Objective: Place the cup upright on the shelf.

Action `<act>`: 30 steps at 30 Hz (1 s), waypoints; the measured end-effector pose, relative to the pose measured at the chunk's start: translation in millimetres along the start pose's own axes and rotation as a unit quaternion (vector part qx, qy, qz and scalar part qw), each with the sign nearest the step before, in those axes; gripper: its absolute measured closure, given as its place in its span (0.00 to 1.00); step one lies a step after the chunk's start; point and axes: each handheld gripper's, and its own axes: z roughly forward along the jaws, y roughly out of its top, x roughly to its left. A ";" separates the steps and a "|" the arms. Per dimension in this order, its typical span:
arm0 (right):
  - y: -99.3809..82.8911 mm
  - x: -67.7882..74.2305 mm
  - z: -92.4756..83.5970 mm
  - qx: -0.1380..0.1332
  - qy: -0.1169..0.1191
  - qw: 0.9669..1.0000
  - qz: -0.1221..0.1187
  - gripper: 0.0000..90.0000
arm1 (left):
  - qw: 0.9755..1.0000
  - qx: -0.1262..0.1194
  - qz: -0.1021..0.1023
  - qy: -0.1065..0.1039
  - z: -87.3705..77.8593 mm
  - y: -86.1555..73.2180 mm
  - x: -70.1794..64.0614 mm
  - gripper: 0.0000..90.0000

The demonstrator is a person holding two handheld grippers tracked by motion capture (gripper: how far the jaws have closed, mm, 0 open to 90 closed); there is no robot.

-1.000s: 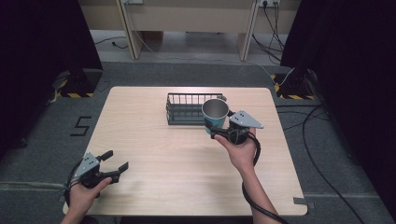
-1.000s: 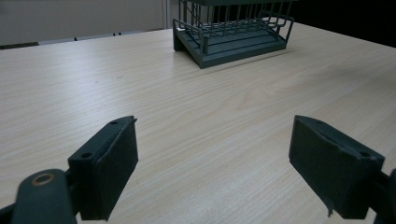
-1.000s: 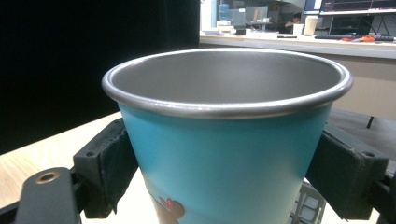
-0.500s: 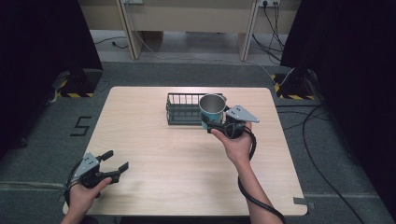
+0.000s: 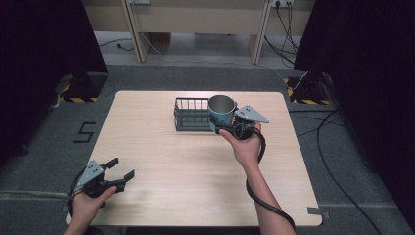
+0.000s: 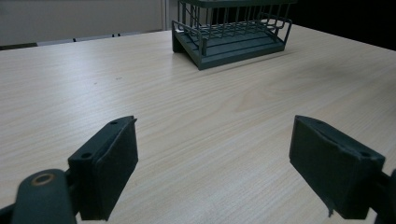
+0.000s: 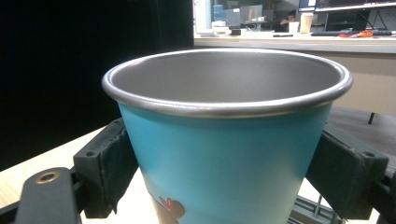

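Note:
A teal metal cup [image 5: 221,111] with a steel rim is held upright over the right end of the dark wire basket [image 5: 190,114], above the table. My right gripper [image 5: 219,125] is shut on the cup, its jaws pressing both sides of the cup [image 7: 226,154] in the right gripper view. Near the table's front left corner my left gripper [image 5: 120,169] rests open with nothing between its jaws. The left gripper view faces the wire basket [image 6: 231,35] across bare wood, the left gripper [image 6: 212,170] wide apart.
The light wooden table [image 5: 161,161] stands on grey carpet. Cables trail on the floor at the right. A desk's legs stand beyond the far edge. Dark curtains flank both sides.
My right gripper has carried the cup farther away and slightly left, from beside the basket's right end to over it. The left gripper has stayed put.

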 end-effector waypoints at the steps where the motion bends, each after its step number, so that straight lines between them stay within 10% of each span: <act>1: 0.0 -0.1 0.7 0.000 0.000 1.000 0.002 0.19 | 1.000 0.000 0.000 0.000 0.0 0.0 0.0 0.16; 30: 18.9 -10.2 33.2 0.002 -0.015 1.000 0.006 0.19 | 1.000 -0.002 0.000 -0.002 0.0 0.1 -0.1 0.16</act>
